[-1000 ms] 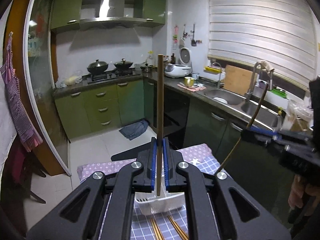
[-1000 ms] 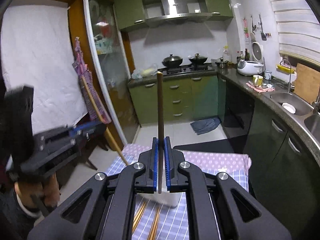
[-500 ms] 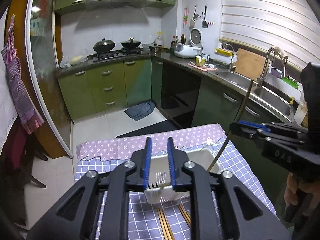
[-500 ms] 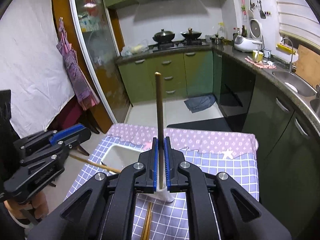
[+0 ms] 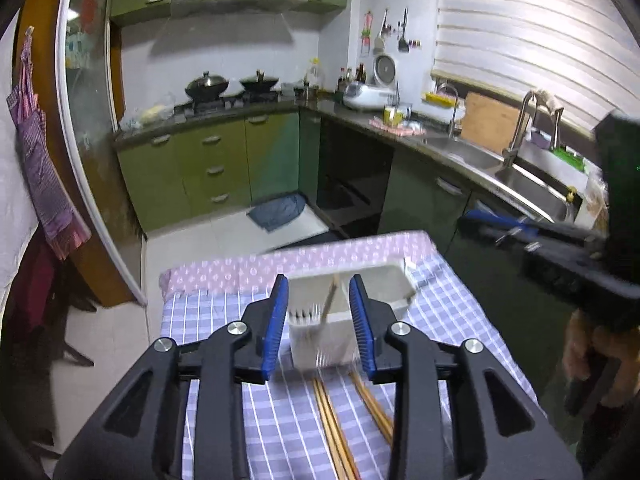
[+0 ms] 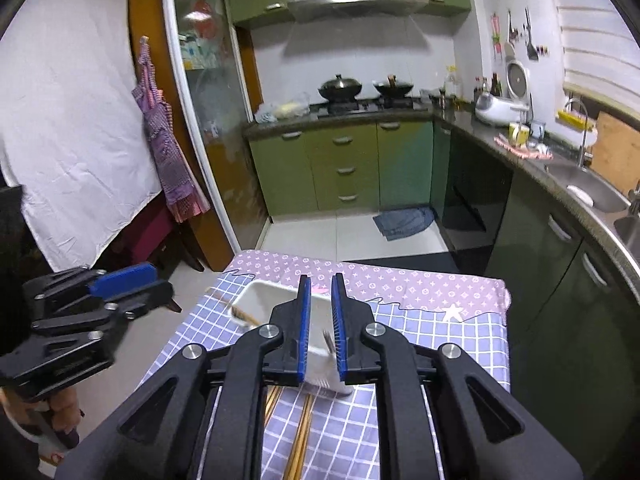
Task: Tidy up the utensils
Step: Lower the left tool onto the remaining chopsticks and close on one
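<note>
Left claw [image 5: 318, 292]: released. Jaws have just been opening and the pads press on nothing. It hangs over the near end of the white bin [image 5: 384, 280]. One chopstick [image 5: 330, 300] shows in the gap between the pads, but it stands tilted inside the bin, leaning on the rim.

The bin sits on the counter [image 5: 224, 320], on the checked cloth, just short of its purple far border. The right wrist view shows that chopstick's end [image 6: 244, 314] poking out over the bin's left rim.

More chopsticks [image 5: 332, 420] lie flat on the cloth on the near side of the bin, just beside it, partly under both claws.

Right claw [image 6: 321, 280]: jaws a narrow gap apart, over the bin's right end. A blurred chopstick piece [image 6: 328, 338] sits low in the gap, next to the right pad. Can't tell if it touches. Nothing sticks up above the pads.

A hand [image 5: 592, 344] grips the right claw's handle at far right.
</note>
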`<control>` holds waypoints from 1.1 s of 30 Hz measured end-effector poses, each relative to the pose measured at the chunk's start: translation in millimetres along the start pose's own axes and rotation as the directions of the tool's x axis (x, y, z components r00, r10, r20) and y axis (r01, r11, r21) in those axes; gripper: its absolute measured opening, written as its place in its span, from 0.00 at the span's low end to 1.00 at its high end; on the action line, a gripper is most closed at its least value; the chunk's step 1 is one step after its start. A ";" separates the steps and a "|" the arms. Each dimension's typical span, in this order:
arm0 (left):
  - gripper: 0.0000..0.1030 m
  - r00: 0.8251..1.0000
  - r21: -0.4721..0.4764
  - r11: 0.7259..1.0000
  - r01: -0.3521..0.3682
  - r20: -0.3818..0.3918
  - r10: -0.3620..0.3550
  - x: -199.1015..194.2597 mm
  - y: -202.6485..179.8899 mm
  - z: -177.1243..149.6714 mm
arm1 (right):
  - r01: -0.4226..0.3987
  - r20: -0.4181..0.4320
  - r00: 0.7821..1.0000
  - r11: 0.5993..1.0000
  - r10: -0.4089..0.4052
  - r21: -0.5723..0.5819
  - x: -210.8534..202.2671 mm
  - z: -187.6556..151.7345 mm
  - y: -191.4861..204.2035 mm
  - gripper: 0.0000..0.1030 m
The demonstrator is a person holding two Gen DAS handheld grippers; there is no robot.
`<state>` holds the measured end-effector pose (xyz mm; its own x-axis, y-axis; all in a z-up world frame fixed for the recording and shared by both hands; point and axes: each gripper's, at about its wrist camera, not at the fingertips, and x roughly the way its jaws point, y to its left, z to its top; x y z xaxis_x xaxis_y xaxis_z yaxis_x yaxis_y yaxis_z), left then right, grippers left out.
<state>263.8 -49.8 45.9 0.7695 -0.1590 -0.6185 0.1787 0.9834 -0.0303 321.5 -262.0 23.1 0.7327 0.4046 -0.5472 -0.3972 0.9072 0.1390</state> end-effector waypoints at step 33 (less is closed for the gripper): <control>0.16 0.747 -0.049 0.995 -0.082 -0.664 0.029 168.7 -2.2 -138.3 | 0.005 -0.440 0.898 1.000 -0.012 -0.015 51.1 -157.4 -30.7 0.23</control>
<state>308.5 -66.8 -167.0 0.1732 -0.0327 -0.9843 0.0850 0.9962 -0.0181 284.1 -287.4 -139.1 0.4194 0.3021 -0.8561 -0.4014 0.9075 0.1236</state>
